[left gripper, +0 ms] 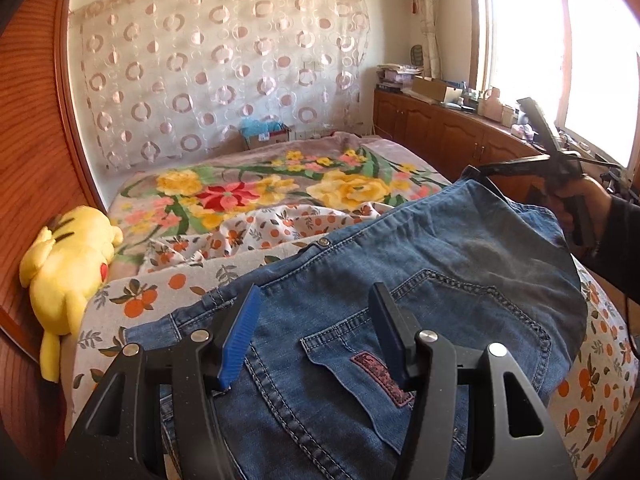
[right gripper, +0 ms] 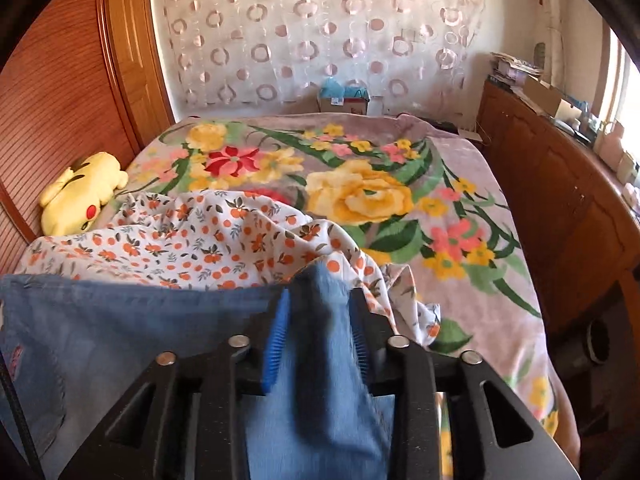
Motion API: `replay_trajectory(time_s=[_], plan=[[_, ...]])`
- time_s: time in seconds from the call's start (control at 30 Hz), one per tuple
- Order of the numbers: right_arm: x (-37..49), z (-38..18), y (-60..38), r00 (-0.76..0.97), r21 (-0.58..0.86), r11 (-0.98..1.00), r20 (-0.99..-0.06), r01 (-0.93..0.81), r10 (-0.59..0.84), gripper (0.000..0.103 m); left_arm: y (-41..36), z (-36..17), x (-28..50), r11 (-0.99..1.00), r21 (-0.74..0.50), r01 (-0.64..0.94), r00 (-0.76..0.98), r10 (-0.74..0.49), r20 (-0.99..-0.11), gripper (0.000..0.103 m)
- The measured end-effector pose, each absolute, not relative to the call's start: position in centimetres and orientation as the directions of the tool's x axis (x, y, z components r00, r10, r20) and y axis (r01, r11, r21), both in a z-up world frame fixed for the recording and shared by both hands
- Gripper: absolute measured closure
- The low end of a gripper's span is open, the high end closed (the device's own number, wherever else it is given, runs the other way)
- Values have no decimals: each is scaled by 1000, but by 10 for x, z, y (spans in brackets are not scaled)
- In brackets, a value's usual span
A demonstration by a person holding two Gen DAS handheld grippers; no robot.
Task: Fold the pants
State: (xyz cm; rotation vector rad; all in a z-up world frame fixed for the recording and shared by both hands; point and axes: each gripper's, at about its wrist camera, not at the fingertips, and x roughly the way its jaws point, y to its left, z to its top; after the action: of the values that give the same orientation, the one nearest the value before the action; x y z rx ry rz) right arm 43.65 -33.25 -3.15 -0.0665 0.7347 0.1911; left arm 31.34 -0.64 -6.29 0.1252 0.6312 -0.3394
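The right claw (right gripper: 318,332) pinches a bunched fold of the jeans (right gripper: 132,312); the left claw (left gripper: 316,336) stands spread over their back pocket, pads clear. Only the left view shows the waistband button and the person's hand (left gripper: 580,204). The floral bed (right gripper: 460,184) beyond lies open.

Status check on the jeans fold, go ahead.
Left gripper open over jeans back pocket. Right gripper holds bunched denim between its pads. Orange-print sheet rumpled beyond.
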Motion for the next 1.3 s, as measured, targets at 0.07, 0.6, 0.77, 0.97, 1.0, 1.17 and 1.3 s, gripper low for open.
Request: replay_trajectory(time_s=[0.07, 0.6, 0.77, 0.97, 1.0, 1.17, 1.3], plan=[[418, -29, -338, 733, 11, 980, -662, -199, 157, 65, -9, -60, 308, 936, 10, 351, 759, -278, -588, 46], [261, -43, -409, 722, 101, 980, -664, -171, 194, 48, -69, -61, 276, 906, -31, 422, 700, -348, -624, 22], [249, -48, -425, 715, 111, 986, -680, -122, 165, 48, -84, -63, 274, 898, -44, 437, 688, -366, -627, 22], [258, -43, -434, 708, 179, 977, -675, -113, 205, 48, -89, -66, 276, 909, -50, 415, 688, -349, -637, 22], [264, -45, -435, 703, 200, 975, -678, -102, 213, 48, -89, -66, 277, 912, -52, 408, 689, -344, -638, 22], [287, -51, -437, 676, 275, 960, -699, -49, 235, 48, -85, -69, 275, 921, -43, 387, 690, -321, -649, 22], [290, -48, -433, 678, 281, 958, -696, -48, 238, 65, -81, -71, 273, 929, -34, 368, 692, -298, -657, 22]])
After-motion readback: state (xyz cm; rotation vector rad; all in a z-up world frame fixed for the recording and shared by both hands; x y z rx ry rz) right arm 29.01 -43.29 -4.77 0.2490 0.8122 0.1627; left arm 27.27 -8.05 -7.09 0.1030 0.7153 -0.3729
